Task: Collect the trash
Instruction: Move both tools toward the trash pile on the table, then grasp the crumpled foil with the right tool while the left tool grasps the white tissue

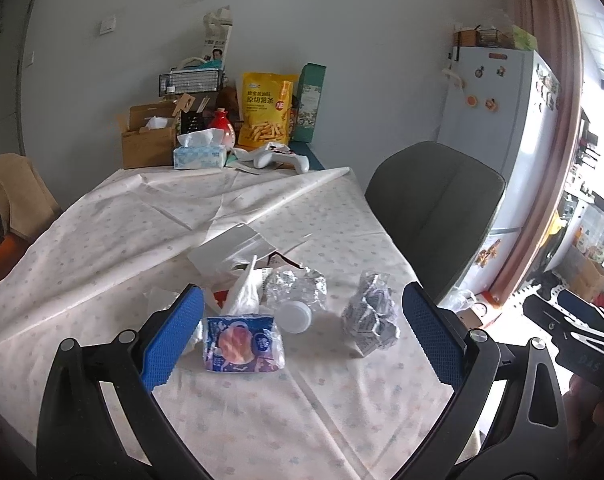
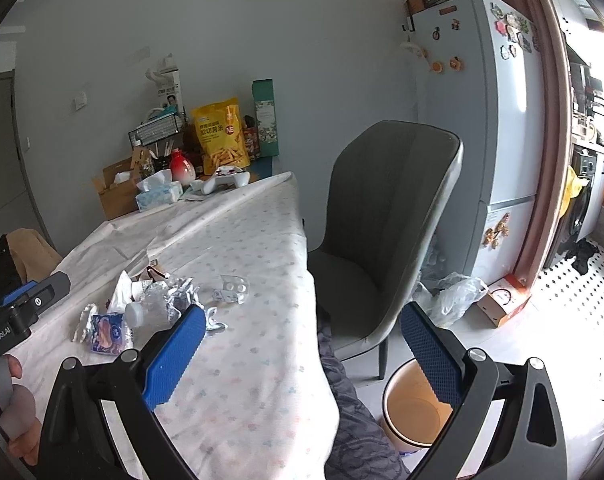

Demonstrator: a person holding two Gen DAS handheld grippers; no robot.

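Observation:
Trash lies in a heap on the table: a blue snack wrapper, a crushed clear bottle with a white cap, a white tissue, a crumpled printed wrapper and a clear plastic bag. My left gripper is open and empty, just above the table with the wrapper and bottle between its fingers' line. My right gripper is open and empty, off the table's right edge. A pill blister lies apart from the heap. An orange-lined bin stands on the floor below.
A grey chair stands at the table's right side. At the far end are a tissue box, a yellow snack bag, a game controller and a cardboard box. A fridge stands behind.

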